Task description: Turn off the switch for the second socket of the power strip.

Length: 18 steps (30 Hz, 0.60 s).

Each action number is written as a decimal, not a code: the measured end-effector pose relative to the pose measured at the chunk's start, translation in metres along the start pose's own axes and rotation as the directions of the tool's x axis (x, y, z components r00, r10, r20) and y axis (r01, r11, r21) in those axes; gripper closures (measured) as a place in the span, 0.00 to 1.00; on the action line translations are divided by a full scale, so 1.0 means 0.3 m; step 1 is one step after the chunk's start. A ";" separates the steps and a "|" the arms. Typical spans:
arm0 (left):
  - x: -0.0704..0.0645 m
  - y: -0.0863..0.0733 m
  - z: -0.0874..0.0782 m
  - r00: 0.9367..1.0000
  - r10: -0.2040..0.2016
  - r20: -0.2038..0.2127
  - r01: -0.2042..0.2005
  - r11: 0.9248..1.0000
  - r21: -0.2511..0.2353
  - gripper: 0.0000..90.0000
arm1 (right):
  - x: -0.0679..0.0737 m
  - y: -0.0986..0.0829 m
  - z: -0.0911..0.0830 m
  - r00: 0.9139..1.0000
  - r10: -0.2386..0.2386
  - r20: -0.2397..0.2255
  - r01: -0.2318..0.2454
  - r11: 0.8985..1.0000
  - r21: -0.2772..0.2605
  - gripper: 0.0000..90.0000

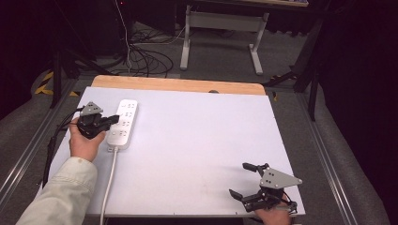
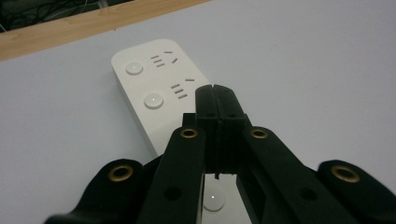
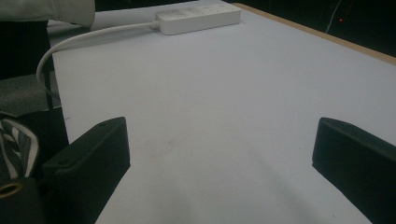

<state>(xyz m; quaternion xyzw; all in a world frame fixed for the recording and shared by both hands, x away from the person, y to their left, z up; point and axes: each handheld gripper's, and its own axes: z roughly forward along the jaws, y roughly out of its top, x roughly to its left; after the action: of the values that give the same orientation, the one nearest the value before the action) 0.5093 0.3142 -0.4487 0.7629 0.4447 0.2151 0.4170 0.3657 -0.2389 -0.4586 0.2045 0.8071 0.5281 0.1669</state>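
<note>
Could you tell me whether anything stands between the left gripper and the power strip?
Nothing visible does. The left gripper, jaws shut, is already over the power strip, its tips above the strip's middle buttons. The right gripper sits open, far off at the table's near right corner.

— Any lettering, brand or number you can make out?

— None that reads. The white power strip carries no legible word or logo in the left gripper view, just slot openings and round buttons.

— And seen from above?

— In the high view the power strip shows small dark marks, too tiny to tell as text.

— Any signs elsewhere?

— Yellow-and-black hazard stripes on the floor at the far left, with no wording on them.
</note>
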 end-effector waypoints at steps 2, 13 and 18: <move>0.010 -0.008 0.010 1.000 -0.013 -0.007 0.013 1.000 0.002 1.00 | 0.001 0.000 0.000 1.000 0.000 0.000 0.000 1.000 0.000 0.05; 0.007 -0.029 0.049 0.998 0.027 -0.052 -0.026 0.999 0.020 1.00 | 0.000 -0.001 0.000 1.000 -0.001 -0.003 0.001 1.000 0.000 0.05; 0.006 -0.034 0.059 0.997 0.047 -0.063 -0.045 0.998 0.032 1.00 | 0.000 -0.001 0.001 1.000 -0.001 -0.005 0.001 1.000 -0.001 0.05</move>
<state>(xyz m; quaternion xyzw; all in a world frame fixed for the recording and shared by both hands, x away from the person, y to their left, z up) 0.5176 0.3105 -0.4670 0.7720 0.4434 0.2423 0.3857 0.3658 -0.2389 -0.4589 0.2030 0.8073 0.5289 0.1653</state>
